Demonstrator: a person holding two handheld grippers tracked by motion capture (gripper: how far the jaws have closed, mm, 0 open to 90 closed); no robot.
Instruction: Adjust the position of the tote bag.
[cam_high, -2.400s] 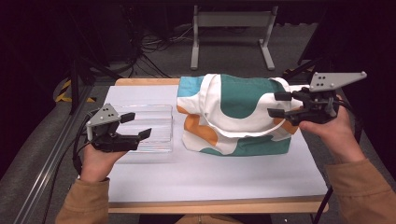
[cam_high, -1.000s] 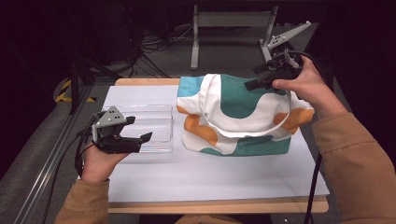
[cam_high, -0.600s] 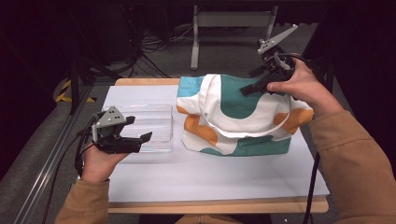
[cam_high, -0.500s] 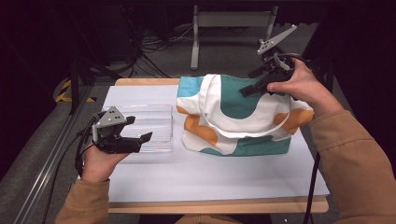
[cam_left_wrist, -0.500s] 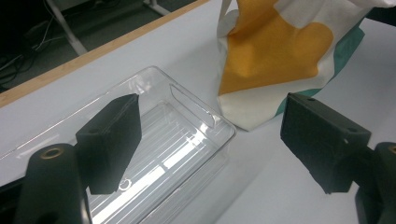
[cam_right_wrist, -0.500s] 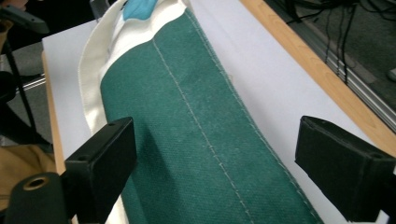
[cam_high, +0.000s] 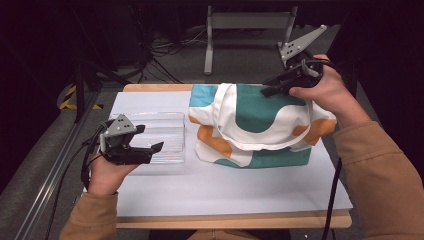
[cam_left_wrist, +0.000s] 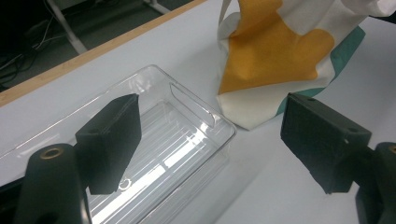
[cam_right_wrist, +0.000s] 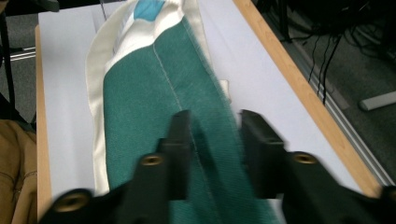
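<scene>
Since the right tool (cam_high: 267, 89) sits at the upper right of the high view, right on the bag's (cam_high: 260, 125) far top edge, that hand's the near one. Its jaws have just been closing, green cloth between them, looks pinched. Left tool (cam_high: 148, 141) hangs wide open, holding nothing, over the clear tray (cam_high: 165, 131) at left.

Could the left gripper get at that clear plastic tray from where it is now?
Probably yes: the left gripper hovers right over the clear plastic tray with its fingers open, and nothing lies between them.
</scene>
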